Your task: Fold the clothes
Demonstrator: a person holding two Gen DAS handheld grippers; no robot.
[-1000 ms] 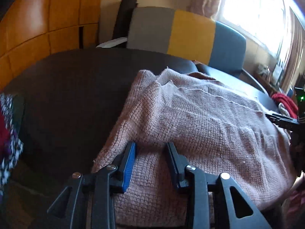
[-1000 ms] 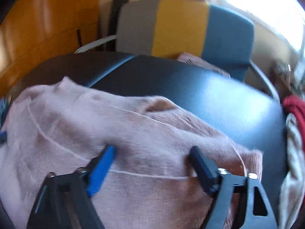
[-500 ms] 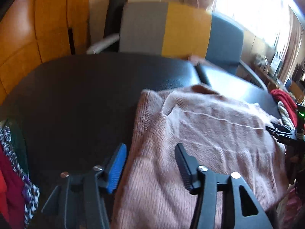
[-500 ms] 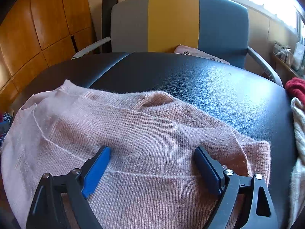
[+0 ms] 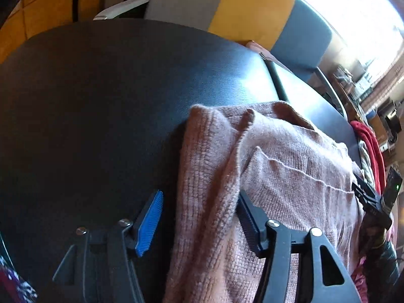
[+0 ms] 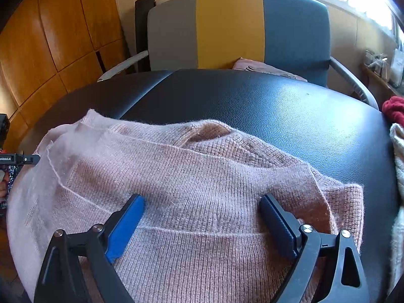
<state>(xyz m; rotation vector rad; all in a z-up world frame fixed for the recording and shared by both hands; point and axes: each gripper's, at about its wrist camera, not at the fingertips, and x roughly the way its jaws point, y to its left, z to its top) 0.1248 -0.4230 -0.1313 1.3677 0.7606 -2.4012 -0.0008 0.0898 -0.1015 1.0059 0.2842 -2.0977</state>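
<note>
sweater point(image 6: 202, 202), pink knit, on black surface point(image 6: 277, 106): soft, light, stretchy, will sag. left claw point(image 5: 199, 217) closing astride its left edge; right claw point(image 6: 202, 217) spreading, empty. grip ribbed edge.

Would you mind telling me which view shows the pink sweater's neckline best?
The right wrist view: the pink sweater lies spread across the frame on the black table, with the neckline facing the camera. The left wrist view shows the sweater from its left edge, the neckline foreshortened.
</note>
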